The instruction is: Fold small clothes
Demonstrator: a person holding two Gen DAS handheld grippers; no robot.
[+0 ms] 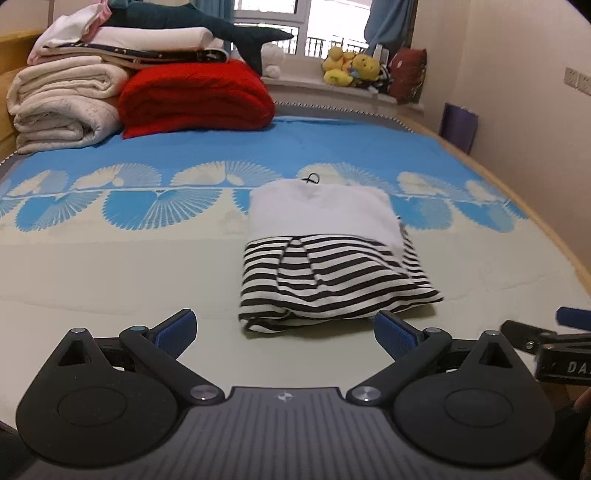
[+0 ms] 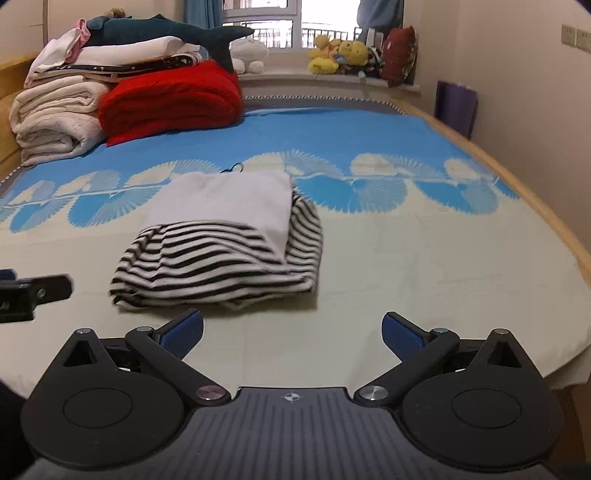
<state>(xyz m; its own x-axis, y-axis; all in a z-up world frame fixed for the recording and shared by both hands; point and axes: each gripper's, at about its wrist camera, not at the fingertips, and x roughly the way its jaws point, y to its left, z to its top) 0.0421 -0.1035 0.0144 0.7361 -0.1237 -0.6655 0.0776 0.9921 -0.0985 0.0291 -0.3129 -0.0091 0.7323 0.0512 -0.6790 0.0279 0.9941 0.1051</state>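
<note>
A small garment [image 1: 328, 251], white on top with black-and-white stripes below, lies folded into a compact rectangle on the bed; it also shows in the right wrist view [image 2: 225, 247]. My left gripper [image 1: 284, 334] is open and empty, just in front of the garment's near edge. My right gripper [image 2: 291, 334] is open and empty, in front of and to the right of the garment. The right gripper also shows at the right edge of the left wrist view [image 1: 554, 343]; the left gripper shows at the left edge of the right wrist view [image 2: 33, 295].
The bed has a blue and cream patterned cover [image 1: 147, 258]. Folded white quilts [image 1: 62, 107], a red blanket [image 1: 195, 96] and a plush shark [image 1: 207, 26] are stacked at the far left. Plush toys [image 1: 351, 66] sit on the window sill. The wall [image 1: 535, 129] runs along the right.
</note>
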